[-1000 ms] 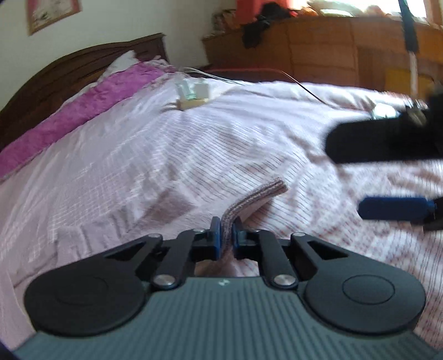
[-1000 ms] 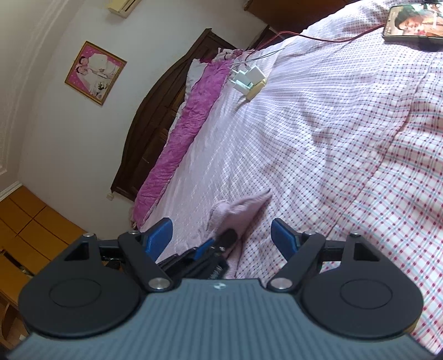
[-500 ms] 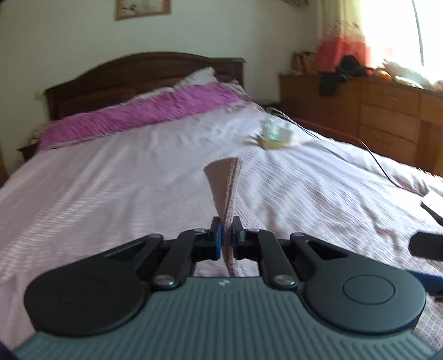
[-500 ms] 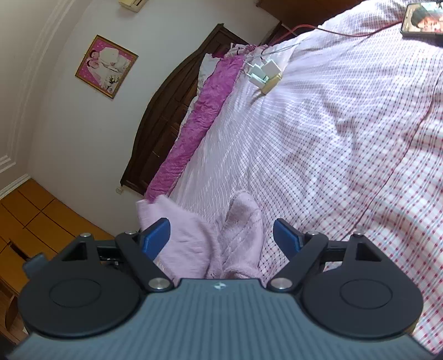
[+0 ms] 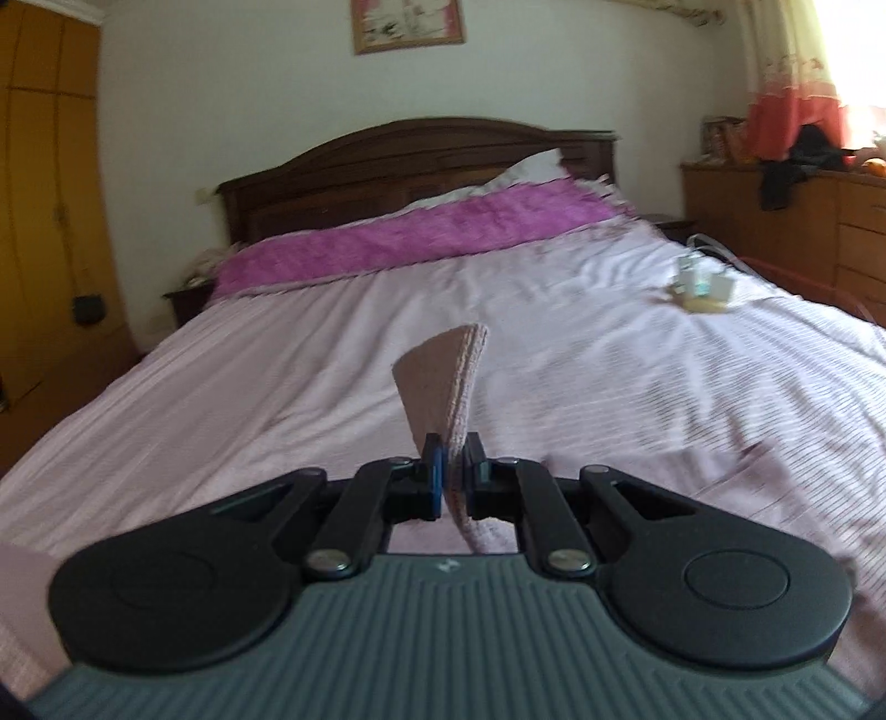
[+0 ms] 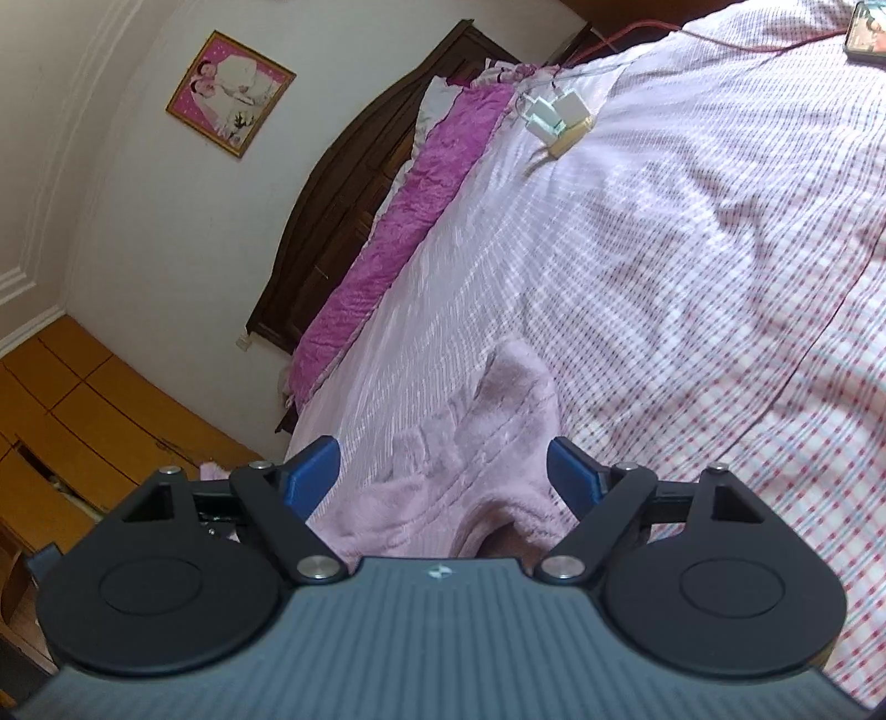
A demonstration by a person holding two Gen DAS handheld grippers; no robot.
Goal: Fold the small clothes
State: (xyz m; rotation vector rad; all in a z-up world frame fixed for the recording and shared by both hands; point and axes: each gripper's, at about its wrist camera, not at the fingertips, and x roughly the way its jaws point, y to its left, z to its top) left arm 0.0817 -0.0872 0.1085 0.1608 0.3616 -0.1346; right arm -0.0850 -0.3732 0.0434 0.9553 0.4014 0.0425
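A small pink knitted garment lies on the bed. In the left wrist view my left gripper [image 5: 454, 479] is shut on an edge of the garment [image 5: 443, 382], whose flap stands up beyond the fingertips. In the right wrist view my right gripper [image 6: 443, 476] is open, its blue pads on either side of the crumpled garment [image 6: 476, 437] just above it, not gripping. The garment's lower part is hidden under the gripper body.
The bed has a pink checked cover [image 6: 692, 266], a magenta blanket [image 5: 421, 238] and a dark wooden headboard [image 5: 398, 160]. Chargers with cables [image 6: 556, 119] and a phone [image 6: 866, 30] lie on the bed. A dresser [image 5: 786, 216] stands at right, wardrobes [image 5: 50, 194] at left.
My left gripper has lifted and swung with the garment edge, now facing the headboard. The garment has spread out under my open right gripper. The left gripper is gone from the right view.
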